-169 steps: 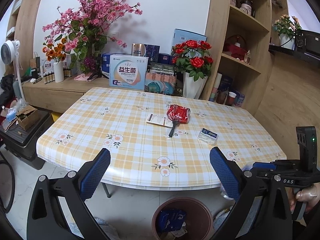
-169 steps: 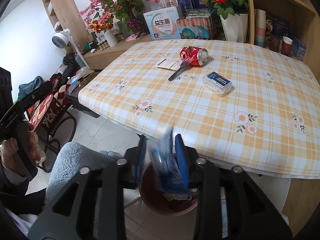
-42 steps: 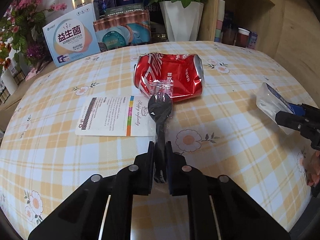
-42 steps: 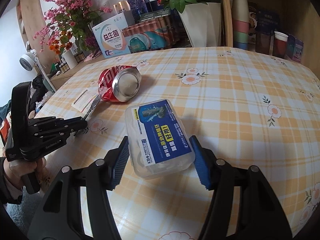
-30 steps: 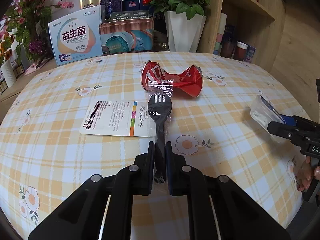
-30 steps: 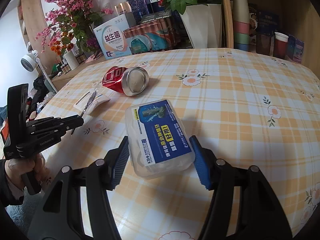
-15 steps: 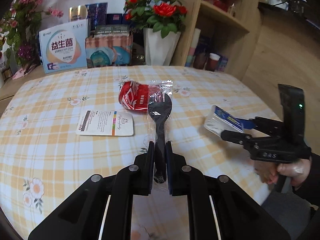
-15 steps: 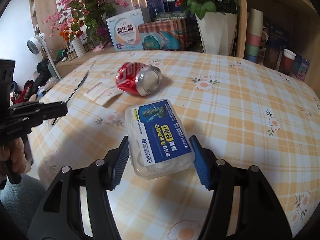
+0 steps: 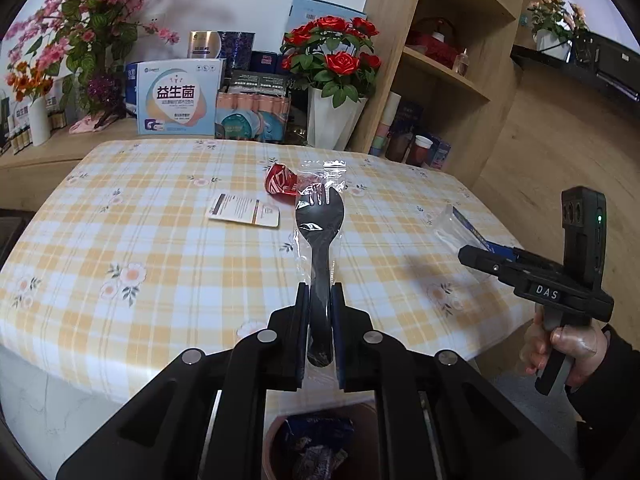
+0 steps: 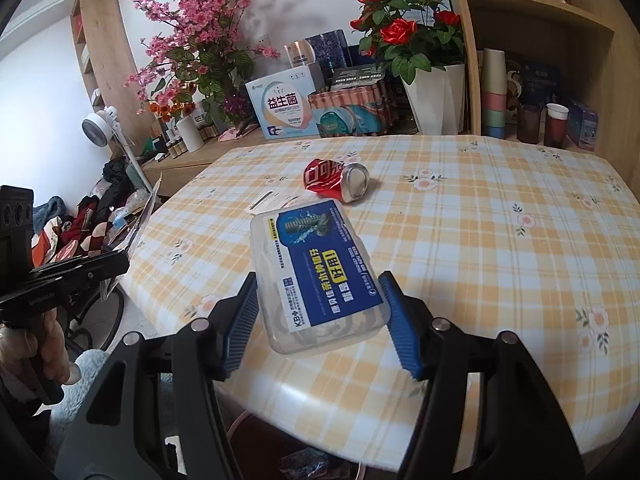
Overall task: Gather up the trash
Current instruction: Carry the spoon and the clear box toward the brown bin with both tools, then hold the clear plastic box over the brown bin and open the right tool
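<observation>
I had both loads off the table and pulled back over the near edge. The brown bin sat right below the left gripper, blue wrappers already inside. That gripper's jaws were pressed nearly together on the handle of the black spork, still in its clear sleeve — a second before, the spork hung low over the paper card; by now it was lifted clear, with the table well back. The right gripper pinched the clear plastic box by its sides, jaws about half spread, same hold as before. In the right wrist view the box had also come back from mid-table to the near rim.

Farther out, the crushed red can and the card stayed on the cloth, untouched. So I judged two items ready to drop and two still to fetch; the can looked the bulkier grab.
</observation>
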The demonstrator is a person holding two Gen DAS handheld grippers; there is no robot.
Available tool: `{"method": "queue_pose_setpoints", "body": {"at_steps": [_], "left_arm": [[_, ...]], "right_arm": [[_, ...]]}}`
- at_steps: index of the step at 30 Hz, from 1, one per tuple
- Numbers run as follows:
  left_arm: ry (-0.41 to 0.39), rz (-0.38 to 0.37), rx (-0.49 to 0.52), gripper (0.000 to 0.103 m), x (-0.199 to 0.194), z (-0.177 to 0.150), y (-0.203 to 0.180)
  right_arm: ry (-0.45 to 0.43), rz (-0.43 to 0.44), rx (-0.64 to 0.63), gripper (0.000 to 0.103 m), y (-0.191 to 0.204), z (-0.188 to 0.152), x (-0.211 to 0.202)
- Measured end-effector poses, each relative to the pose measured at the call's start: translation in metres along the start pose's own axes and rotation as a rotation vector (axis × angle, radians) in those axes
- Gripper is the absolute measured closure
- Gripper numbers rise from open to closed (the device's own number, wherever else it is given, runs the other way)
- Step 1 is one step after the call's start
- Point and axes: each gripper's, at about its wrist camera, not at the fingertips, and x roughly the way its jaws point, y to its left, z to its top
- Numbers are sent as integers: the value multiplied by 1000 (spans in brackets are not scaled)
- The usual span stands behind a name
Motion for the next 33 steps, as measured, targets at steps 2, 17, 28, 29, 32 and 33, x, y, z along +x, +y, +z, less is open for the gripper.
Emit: {"method": "queue_pose_setpoints", "body": {"at_steps": [2,17,28,29,32,33], "left_arm": [[-9,-4,-11,92,-13,-6,0],[-56,-1,-35,92,-73,-27,-5],[-67,10,-31,92,-90,-31,-6],[-64,11,-32,92,-90,-32,-6],[-57,6,-32,92,-89,-32,-8],[-57,6,-30,92,-89,-32,-9]], "right_arm": [[6,2,3,42,7,-8,-12],[98,48,-28,42,52,-59,-43],[133,83,-49,42,65,-72,-51],[137,85,-50,42,65,-74,-50],[164,98,-44,41,66,-78,-47],[170,103,-40,40,67,-80,-45]]}}
